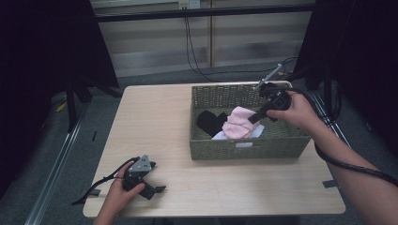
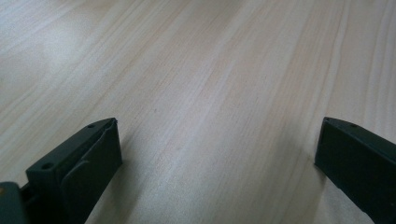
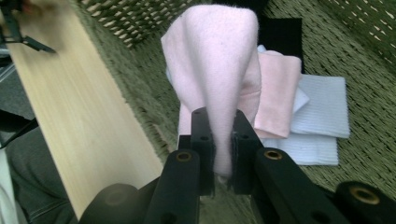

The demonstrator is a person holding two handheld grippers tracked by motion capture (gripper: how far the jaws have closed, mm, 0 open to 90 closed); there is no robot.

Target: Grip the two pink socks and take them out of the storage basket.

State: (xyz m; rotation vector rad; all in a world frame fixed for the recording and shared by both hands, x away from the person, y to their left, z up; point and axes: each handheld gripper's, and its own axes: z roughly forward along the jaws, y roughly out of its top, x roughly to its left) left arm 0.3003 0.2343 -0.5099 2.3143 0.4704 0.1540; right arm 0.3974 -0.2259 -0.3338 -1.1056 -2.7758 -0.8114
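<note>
Right gripper view looks along the right gripper [image 3: 219, 140], its jaws pinched tight on a fold of the soft pink fleece cloth [image 3: 219, 60], which hangs above the woven green wicker basket [image 3: 364, 42], apparently to lift it clear of the white ribbed cloth [image 3: 322, 107] and black cloth [image 3: 280, 32]. The left gripper [image 2: 219, 149] rests spread wide and empty on the pale wooden table [image 2: 210, 70], probably waiting its turn.

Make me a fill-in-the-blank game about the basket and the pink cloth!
1. The right gripper is pinching a ____ cloth.
2. The cloths lie in a woven ____ on the table.
3. The left gripper rests on the table with its jaws ____.

Missing words: pink; basket; open
</note>
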